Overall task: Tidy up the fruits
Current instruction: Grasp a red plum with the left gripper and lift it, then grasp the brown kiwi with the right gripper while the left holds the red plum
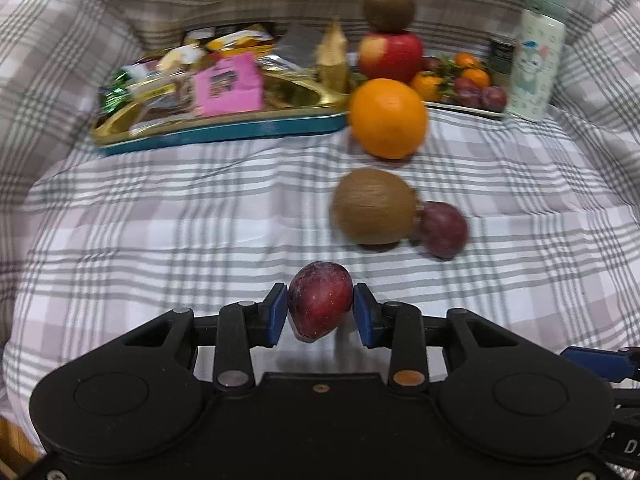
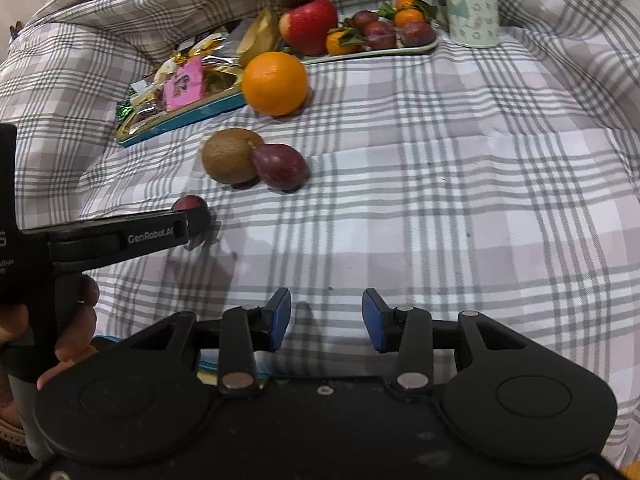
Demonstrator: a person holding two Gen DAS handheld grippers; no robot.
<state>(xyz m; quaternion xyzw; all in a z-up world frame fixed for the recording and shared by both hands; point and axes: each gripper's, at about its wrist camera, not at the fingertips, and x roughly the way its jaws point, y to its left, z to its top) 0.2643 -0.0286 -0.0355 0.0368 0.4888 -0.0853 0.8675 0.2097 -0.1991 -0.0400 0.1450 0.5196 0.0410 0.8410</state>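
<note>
My left gripper is closed on a small dark red plum; both blue pads press its sides, just above the grey checked cloth. My right gripper holds nothing, and its jaws are at their narrowest with a gap between them. Ahead lie a brown kiwi touching another plum, then a round orange, and behind it the white fruit tray.
</note>
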